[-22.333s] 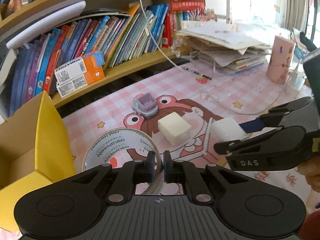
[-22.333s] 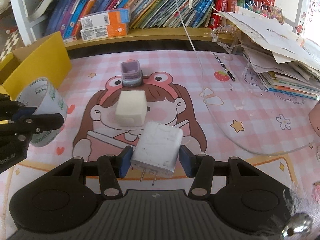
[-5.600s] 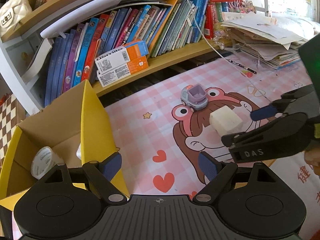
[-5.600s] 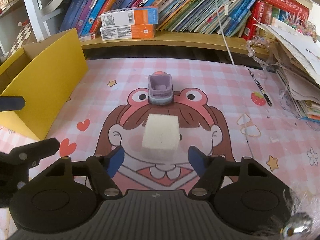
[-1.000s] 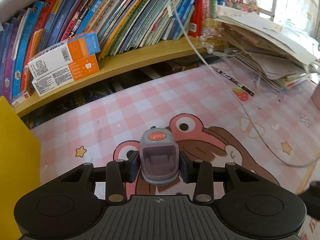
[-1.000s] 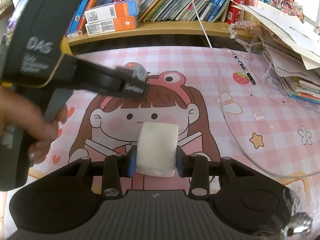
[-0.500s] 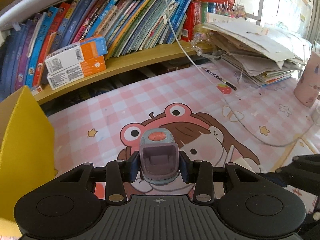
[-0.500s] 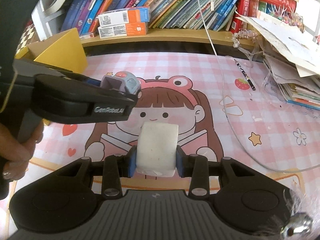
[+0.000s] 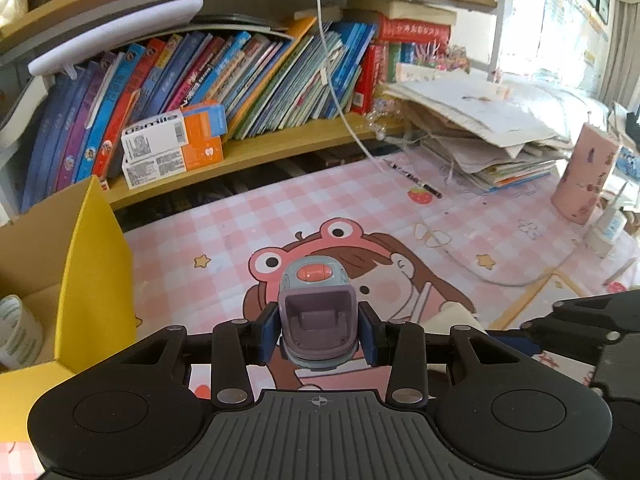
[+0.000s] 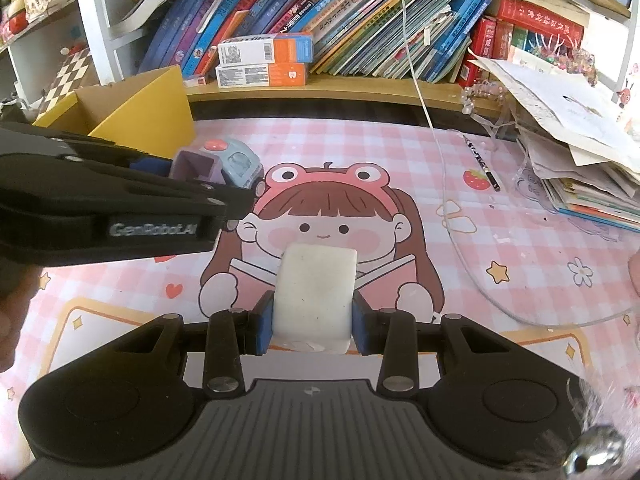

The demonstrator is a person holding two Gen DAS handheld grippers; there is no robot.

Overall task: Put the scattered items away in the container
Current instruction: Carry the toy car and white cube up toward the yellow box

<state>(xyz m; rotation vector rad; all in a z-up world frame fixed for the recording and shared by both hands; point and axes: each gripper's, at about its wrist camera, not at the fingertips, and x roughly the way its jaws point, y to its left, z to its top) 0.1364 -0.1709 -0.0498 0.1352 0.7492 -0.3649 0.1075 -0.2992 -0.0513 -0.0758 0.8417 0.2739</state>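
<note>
My left gripper [image 9: 318,330] is shut on a small purple and grey toy car [image 9: 317,316] with an orange button, held above the pink mat. The right wrist view shows that car [image 10: 218,168] at the tip of the left gripper, close to the yellow cardboard box [image 10: 144,116]. My right gripper [image 10: 313,322] is shut on a white foam cube [image 10: 314,290], lifted over the cartoon girl print. In the left wrist view the box [image 9: 94,260] stands at the left, with a tape roll [image 9: 16,332] inside it.
A bookshelf [image 9: 240,80] full of books runs along the back. A stack of papers [image 9: 480,136] and a pink cup [image 9: 586,172] sit at the right. A white cable [image 10: 452,184] and a pen [image 10: 482,168] lie on the mat.
Both grippers have risen and pulled back with their loads. The left gripper with the toy car has drifted toward the yellow box, which now shows more in both views.
</note>
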